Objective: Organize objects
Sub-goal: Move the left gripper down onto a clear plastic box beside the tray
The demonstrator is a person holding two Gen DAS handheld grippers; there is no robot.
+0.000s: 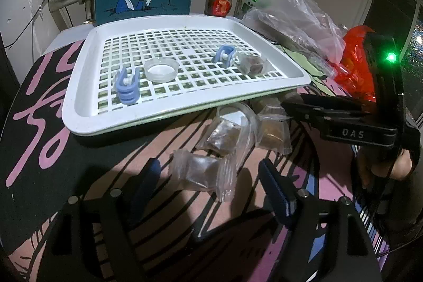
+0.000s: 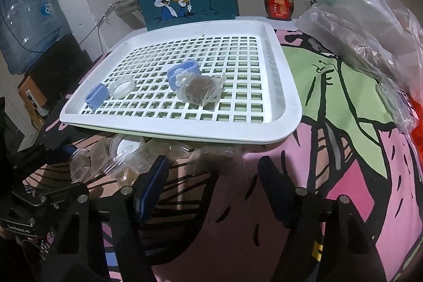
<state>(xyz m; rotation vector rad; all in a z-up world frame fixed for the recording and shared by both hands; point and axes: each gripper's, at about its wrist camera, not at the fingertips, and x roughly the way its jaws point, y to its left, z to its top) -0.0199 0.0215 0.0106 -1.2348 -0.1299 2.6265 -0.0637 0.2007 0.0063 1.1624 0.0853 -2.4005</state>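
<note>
My left gripper [image 1: 208, 176] stands open astride a clear wrapped packet [image 1: 201, 173] on the cloth, pads not touching it. Beyond lies the white tray [image 2: 288, 97]. My right gripper [image 2: 211, 176] is open, holding nothing.

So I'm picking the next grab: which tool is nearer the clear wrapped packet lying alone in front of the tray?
Left. The left tool straddles the packet; the right tool is off to its right.
</note>
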